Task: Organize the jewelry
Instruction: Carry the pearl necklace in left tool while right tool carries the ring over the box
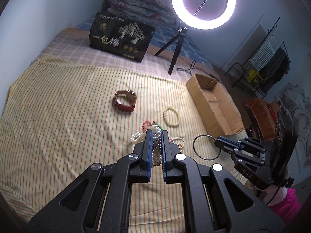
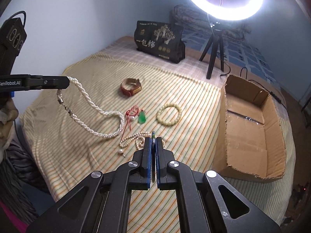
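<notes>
My left gripper (image 1: 157, 134) is shut on a twisted white pearl necklace (image 2: 93, 106) and lifts one end; the rest trails down onto the striped bed sheet (image 2: 184, 89). It also shows in the right wrist view (image 2: 67, 82). My right gripper (image 2: 153, 138) is shut on a thin dark bangle (image 1: 206, 147), held above the sheet. On the sheet lie a red leather wristband (image 2: 131, 89), a pale bead bracelet (image 2: 168, 114), a green pendant on red cord (image 2: 142, 117) and a thin pearl strand (image 2: 134, 138).
An open cardboard box (image 2: 250, 128) sits on the bed to the right. A black gift bag (image 2: 159, 40), a ring light on a tripod (image 2: 213, 58) with its cable, and folded quilts (image 1: 140, 5) stand at the back.
</notes>
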{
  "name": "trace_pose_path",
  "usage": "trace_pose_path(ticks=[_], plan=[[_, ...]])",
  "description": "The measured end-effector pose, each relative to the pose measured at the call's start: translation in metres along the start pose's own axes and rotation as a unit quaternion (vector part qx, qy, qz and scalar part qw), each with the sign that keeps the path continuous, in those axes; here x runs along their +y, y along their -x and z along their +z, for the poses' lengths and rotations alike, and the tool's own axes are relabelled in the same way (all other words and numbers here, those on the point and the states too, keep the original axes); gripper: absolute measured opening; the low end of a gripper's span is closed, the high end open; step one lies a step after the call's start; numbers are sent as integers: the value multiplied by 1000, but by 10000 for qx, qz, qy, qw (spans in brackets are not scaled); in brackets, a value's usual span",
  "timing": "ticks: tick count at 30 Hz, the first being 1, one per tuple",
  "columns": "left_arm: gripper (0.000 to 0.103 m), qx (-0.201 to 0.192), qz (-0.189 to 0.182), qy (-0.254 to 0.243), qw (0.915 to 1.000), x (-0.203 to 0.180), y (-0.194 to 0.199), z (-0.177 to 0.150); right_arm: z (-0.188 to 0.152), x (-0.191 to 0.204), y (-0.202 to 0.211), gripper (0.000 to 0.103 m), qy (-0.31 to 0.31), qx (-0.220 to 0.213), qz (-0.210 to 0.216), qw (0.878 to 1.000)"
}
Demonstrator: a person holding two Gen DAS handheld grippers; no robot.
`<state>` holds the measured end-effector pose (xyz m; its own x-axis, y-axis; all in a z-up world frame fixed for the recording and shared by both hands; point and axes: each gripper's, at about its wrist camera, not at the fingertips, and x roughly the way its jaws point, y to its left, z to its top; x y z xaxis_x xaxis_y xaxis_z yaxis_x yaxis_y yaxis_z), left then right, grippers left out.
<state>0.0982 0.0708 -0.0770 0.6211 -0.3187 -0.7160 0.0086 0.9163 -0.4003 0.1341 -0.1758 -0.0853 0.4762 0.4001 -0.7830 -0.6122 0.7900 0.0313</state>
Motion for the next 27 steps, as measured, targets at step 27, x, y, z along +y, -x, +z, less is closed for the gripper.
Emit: trace_pose_path(ticks=[27], plan=[[6, -680, -820, -724, 9917, -119, 9, 105, 38, -114, 82, 2, -983, -1107, -928, 9846]])
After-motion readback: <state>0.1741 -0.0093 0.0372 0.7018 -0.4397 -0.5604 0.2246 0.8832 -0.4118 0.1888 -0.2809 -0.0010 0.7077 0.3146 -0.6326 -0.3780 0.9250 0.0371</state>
